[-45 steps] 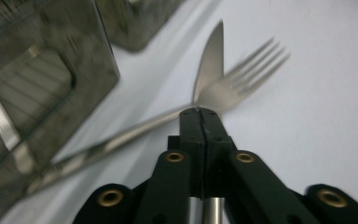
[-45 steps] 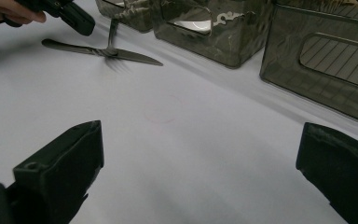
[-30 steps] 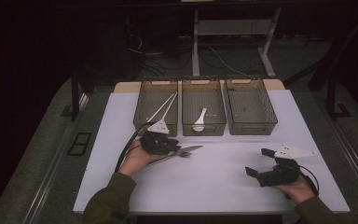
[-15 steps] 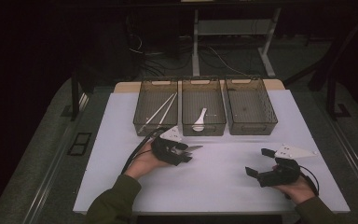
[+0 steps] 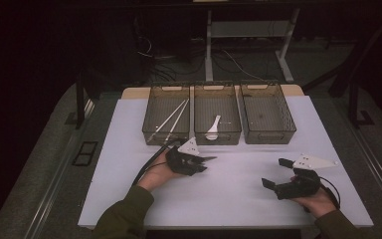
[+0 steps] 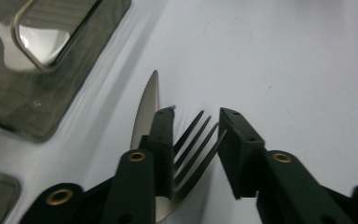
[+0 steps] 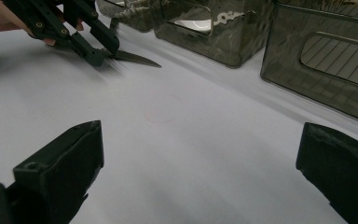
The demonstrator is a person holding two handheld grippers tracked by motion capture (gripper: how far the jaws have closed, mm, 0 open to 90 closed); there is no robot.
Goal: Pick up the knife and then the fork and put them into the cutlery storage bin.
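Bench (image 5: 229, 199) in the high view carries three bins at 12 o'clock; the left tongs (image 5: 206, 162) sit below the middle bin (image 5: 217, 137). Left gripper view: jaws parted around a fork (image 6: 193, 149), a knife (image 6: 147, 109) just beside. Right gripper view: right tongs (image 7: 200, 172) gape wide, empty.
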